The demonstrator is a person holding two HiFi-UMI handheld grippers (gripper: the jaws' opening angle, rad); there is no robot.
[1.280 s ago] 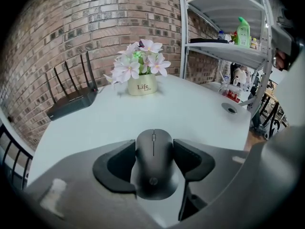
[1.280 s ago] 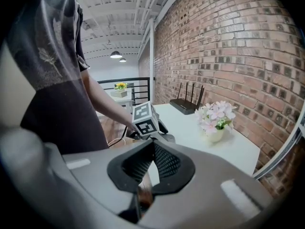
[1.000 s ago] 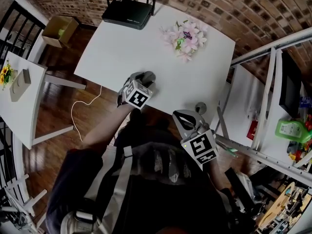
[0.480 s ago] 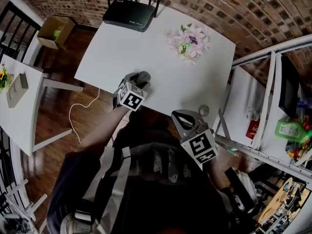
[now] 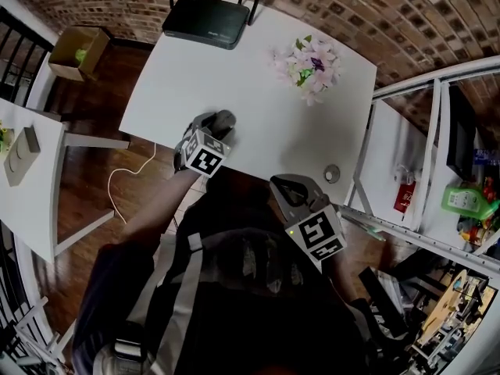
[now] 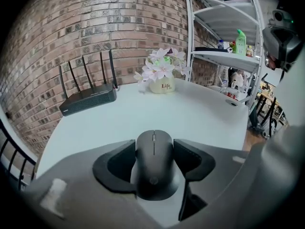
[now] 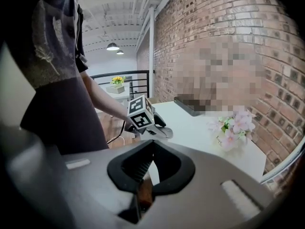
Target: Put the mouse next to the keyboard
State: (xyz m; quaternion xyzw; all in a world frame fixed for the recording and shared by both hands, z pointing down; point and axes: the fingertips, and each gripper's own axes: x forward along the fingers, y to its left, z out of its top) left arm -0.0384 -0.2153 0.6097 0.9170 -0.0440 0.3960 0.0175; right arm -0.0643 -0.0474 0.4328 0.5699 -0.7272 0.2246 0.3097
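Carrying step, I judge: the left gripper (image 6: 153, 147) has its jaws pinching the mouse (image 6: 153, 168) at the table's (image 6: 200, 113) near edge, the right gripper's (image 7: 151, 147) jaws are pressed together empty, and with no keyboard visible, the next move calls for finding one.

A brick wall (image 5: 351, 6) backs a white table (image 5: 234, 76) on wooden floor (image 5: 86, 178).

"Life" on the flower pot (image 6: 165, 86)

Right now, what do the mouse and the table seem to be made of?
Mouse: probably black plastic with a matte finish; it shows only a dull, soft sheen. Table: smooth, even white top, perhaps laminate or painted board; the look leaves it open.
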